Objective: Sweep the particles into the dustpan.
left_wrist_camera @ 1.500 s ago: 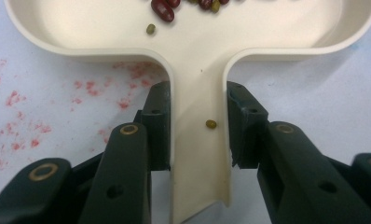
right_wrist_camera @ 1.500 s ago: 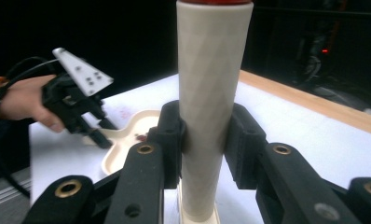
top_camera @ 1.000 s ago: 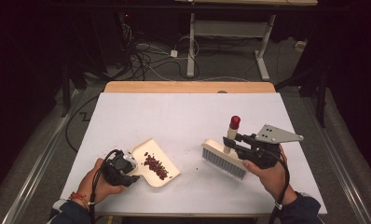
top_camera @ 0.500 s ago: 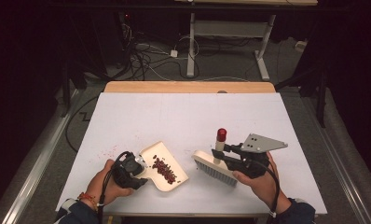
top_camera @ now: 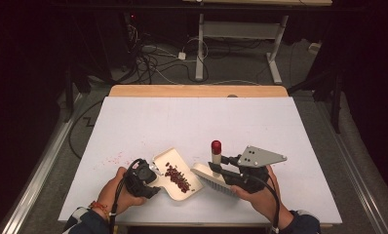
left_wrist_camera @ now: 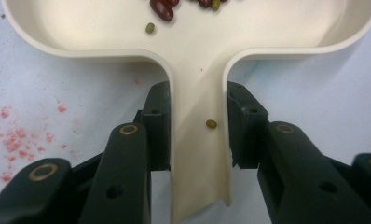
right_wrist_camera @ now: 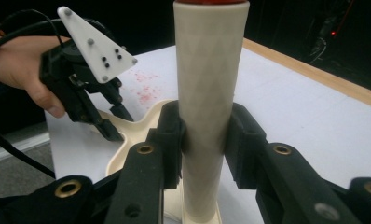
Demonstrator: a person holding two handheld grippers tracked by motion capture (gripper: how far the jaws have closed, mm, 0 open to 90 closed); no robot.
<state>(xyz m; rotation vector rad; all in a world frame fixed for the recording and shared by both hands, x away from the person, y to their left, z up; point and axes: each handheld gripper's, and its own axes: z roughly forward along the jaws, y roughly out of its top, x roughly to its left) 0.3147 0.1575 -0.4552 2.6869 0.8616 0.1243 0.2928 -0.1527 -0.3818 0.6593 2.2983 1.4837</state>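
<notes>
A cream dustpan [top_camera: 180, 168] holding several dark red beans [top_camera: 177, 178] lies near the table's front edge. My left gripper [top_camera: 152, 176] is shut on its flat handle [left_wrist_camera: 200, 140], one pad on each side; a small green bean [left_wrist_camera: 211, 124] lies on that handle. Just right of the pan stands a cream brush [top_camera: 209, 179] with a red-tipped upright handle [top_camera: 215, 155]. My right gripper [top_camera: 222, 170] is shut on that handle [right_wrist_camera: 209, 93], bristles down on the table. In the right gripper view the left gripper [right_wrist_camera: 88, 93] and the dustpan [right_wrist_camera: 141, 123] lie behind the brush.
The white table top [top_camera: 197, 122] has a wooden strip along its far edge [top_camera: 197, 90]. Faint red stains [top_camera: 111, 160] mark the surface left of the pan. Cables and desk legs stand on the floor beyond the table.
The brush has moved left and toward the front edge with my right gripper. The dustpan has slid slightly right with my left gripper, so the two now sit close together.
</notes>
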